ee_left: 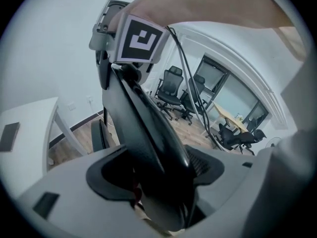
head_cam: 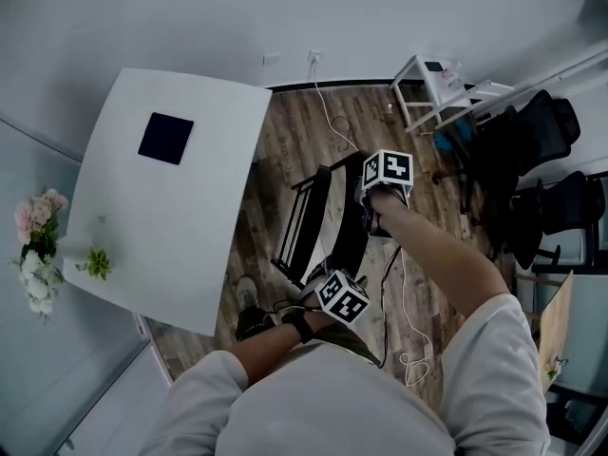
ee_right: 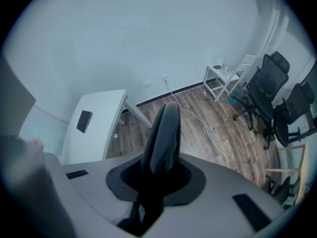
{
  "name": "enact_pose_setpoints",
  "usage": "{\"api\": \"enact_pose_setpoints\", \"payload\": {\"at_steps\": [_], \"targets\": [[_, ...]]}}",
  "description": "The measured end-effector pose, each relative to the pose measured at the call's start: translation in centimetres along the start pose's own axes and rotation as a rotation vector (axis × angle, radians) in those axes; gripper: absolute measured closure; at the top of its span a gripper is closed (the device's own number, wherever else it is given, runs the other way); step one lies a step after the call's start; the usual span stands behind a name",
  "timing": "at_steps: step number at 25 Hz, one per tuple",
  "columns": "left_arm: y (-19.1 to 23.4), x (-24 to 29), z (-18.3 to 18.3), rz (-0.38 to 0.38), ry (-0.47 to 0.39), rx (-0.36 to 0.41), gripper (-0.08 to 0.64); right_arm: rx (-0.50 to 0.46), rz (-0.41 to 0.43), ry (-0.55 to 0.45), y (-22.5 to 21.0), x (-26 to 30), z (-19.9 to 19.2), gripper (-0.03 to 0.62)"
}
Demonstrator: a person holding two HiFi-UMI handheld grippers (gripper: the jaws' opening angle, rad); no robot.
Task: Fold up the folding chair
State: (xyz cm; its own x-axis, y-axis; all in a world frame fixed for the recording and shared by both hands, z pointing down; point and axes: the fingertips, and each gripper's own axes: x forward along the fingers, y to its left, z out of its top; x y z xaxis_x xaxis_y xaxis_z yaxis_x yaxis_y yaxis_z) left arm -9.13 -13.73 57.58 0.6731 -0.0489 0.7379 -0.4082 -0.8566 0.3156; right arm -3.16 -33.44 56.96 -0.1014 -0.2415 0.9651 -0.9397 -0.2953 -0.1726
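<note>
Seeing folding chair nearly flat, standing on wood floor just beside white counter. Judging left gripper fingers clamped wide on its dark edge for steadying; right gripper fingers closed, seemingly empty, near chair top.

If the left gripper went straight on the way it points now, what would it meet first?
The folding chair: its black edge sits between the jaws of the left gripper and runs ahead to the right gripper at its far end. Depth is hard to judge, yet no free way shows.
</note>
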Motion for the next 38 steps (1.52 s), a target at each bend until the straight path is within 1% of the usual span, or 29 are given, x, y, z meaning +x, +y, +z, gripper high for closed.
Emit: {"api": "enact_pose_setpoints", "payload": {"at_steps": [4,10,13,17,20,23,26,32,34,36,38], "targets": [[3.8,-2.5,-1.8,0.017,-0.006,-0.015,0.238,-0.03,0.012,0.003,5.1,1.4,0.6,0.515],[8.7,-6.0,-2.8,0.017,-0.03,-0.077,0.238,-0.078,0.017,0.029,11.8,3.0,2.0,0.512],[10.8,-7.5,-3.5,0.003,-0.044,-0.103,0.238,-0.092,0.017,0.036,14.5,3.8,2.4,0.508],[13.8,-9.6,-4.9,-0.022,-0.048,-0.101,0.237,-0.12,0.037,0.042,18.4,4.8,2.9,0.486],[15.6,-10.9,-6.1,-0.03,-0.058,-0.115,0.238,-0.128,0.046,0.04,21.0,5.6,2.9,0.472],[17.3,-12.0,-7.1,-0.046,-0.066,-0.128,0.239,-0.136,0.053,0.035,23.1,6.3,3.0,0.459],[18.4,-12.7,-7.8,-0.063,-0.064,-0.123,0.236,-0.136,0.06,0.04,24.7,6.9,3.0,0.448],[20.6,-14.2,-8.8,-0.095,-0.079,-0.125,0.224,-0.147,0.106,0.065,27.7,7.6,3.2,0.409],[21.1,-14.4,-8.9,-0.106,-0.091,-0.114,0.218,-0.158,0.13,0.068,28.4,7.7,3.2,0.394],[21.6,-14.7,-9.0,-0.113,-0.109,-0.108,0.209,-0.175,0.173,0.065,29.3,7.8,3.0,0.372],[22.0,-15.0,-9.4,-0.114,-0.123,-0.145,0.209,-0.202,0.226,0.05,30.0,7.6,2.9,0.348]]}}
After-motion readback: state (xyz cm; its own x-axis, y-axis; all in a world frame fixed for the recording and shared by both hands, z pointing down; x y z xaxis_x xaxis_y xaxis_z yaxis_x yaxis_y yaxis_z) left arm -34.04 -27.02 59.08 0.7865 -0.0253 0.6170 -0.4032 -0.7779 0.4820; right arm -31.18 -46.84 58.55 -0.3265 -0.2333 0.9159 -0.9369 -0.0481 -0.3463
